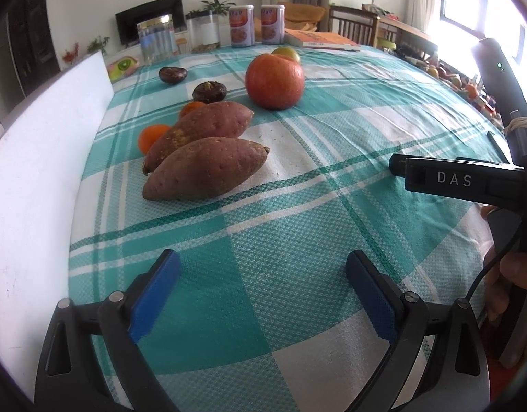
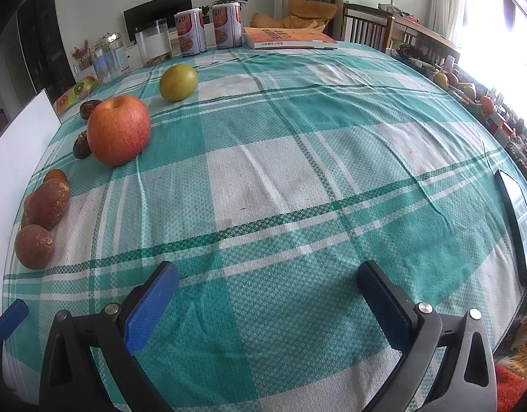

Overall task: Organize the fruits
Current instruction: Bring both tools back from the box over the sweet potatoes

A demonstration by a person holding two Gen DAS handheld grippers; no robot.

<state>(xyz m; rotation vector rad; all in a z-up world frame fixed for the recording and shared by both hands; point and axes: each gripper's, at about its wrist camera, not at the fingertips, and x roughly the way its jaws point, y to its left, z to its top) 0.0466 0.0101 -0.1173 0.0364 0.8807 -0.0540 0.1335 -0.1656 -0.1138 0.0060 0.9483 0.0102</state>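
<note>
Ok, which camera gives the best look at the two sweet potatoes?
The left wrist view: both sweet potatoes lie side-on, full length, touching. The right wrist view shows the pair only end-on at its left edge, foreshortened.

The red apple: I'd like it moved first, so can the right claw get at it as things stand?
Probably yes. The right claw is open and empty, and only bare tablecloth lies between it and the red apple, which sits ahead to its left with its near side uncovered.
</note>
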